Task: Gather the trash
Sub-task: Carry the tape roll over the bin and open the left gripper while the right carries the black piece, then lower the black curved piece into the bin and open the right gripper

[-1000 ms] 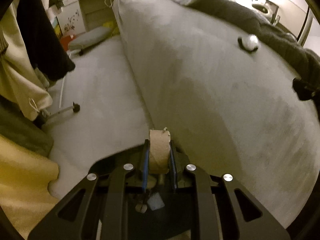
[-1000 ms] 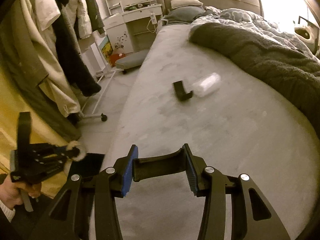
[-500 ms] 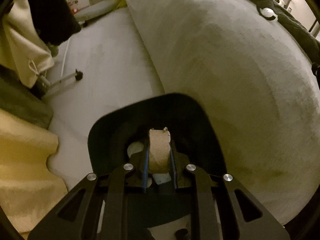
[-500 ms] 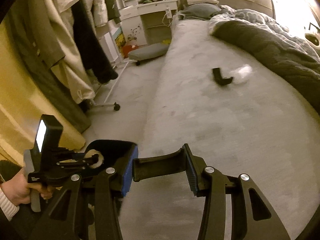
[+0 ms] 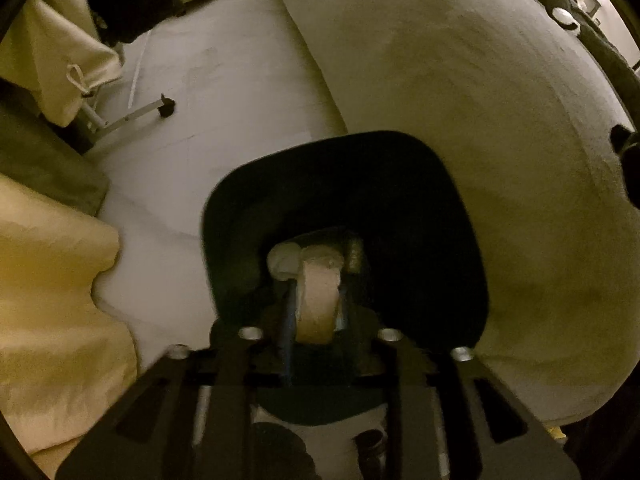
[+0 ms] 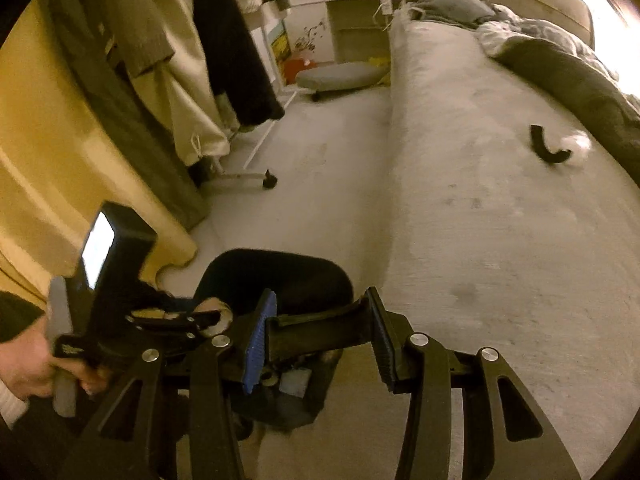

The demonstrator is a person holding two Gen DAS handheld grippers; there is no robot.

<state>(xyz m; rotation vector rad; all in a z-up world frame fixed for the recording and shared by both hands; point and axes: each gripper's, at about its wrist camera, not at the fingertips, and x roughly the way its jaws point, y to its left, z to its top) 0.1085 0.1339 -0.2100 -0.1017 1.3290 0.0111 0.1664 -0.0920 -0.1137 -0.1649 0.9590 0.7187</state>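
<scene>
Loosely lodged between the fingers of the left gripper (image 5: 316, 284): cardboard roll (image 5: 318, 300), on edge. Jaws just eased apart, pads no longer clamped on it. Pointed steeply down into black bin (image 5: 400, 184), directly beneath the fingertips. Just left of the roll, inside the bin: white crumpled wad (image 5: 282, 262). Clamped across the partly open right gripper (image 6: 320, 320): black curved piece (image 6: 316, 332), spanning pad to pad. Far ahead and right of it, on the bed (image 6: 480, 240): second black curved piece (image 6: 546, 146). Low to its left: person's hand (image 6: 28, 364) on the left gripper's handle.
</scene>
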